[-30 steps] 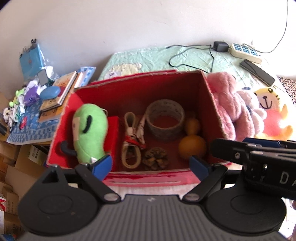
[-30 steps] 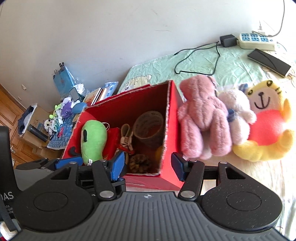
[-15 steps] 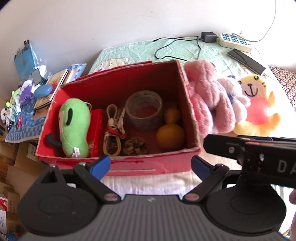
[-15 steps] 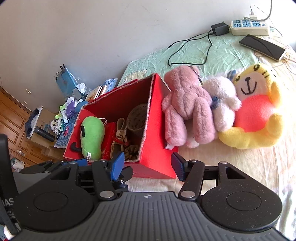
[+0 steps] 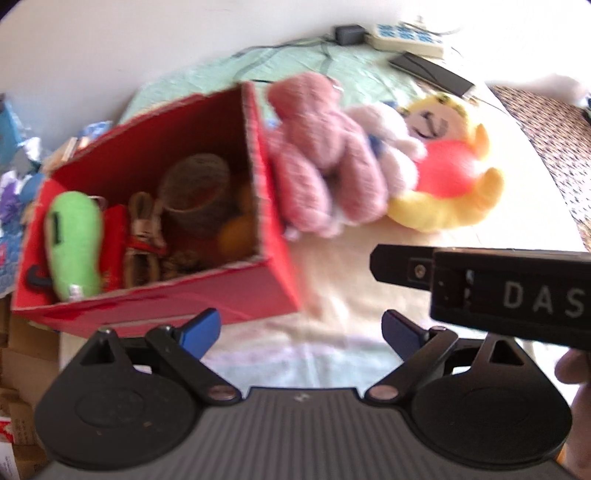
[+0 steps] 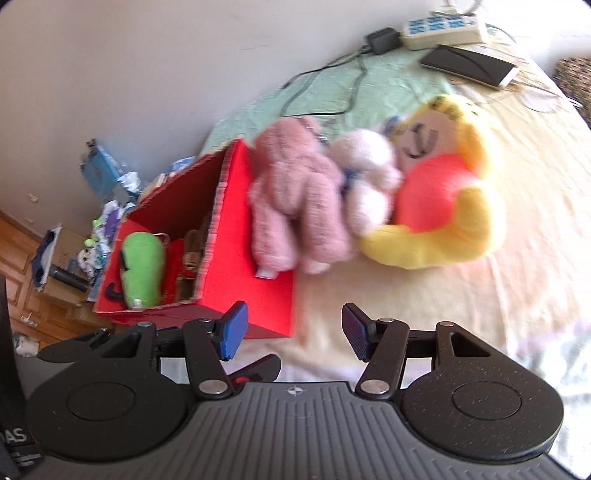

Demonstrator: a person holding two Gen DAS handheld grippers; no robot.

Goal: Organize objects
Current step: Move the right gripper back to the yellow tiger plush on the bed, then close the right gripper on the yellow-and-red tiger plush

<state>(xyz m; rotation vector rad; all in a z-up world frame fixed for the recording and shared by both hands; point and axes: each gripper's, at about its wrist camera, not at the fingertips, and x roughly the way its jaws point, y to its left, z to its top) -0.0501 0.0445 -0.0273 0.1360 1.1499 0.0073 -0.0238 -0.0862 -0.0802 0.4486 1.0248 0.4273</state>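
Note:
A red cardboard box (image 5: 207, 299) (image 6: 258, 295) sits on the bed and holds a green plush (image 5: 74, 236) (image 6: 142, 267), a woven ring (image 5: 195, 192), an orange fruit (image 5: 238, 236), a pine cone and a coiled strap. Against its right wall lean a pink teddy (image 5: 325, 162) (image 6: 291, 199), a small pale plush (image 6: 365, 184) and a yellow-and-red plush (image 5: 450, 177) (image 6: 443, 206). My left gripper (image 5: 301, 332) is open and empty, in front of the box. My right gripper (image 6: 293, 330) is open and empty near the box's right corner.
A power strip (image 6: 443, 27), an adapter with cables (image 6: 382, 38) and a dark phone (image 6: 467, 64) lie at the far end of the bed. Books, small toys and cardboard boxes (image 6: 66, 266) crowd the floor on the left. The right gripper's body (image 5: 498, 288) crosses the left wrist view.
Both views have pulled back and swung right. The box has slid left in frame and the plush toys are now nearer the centre. Both grippers stay open.

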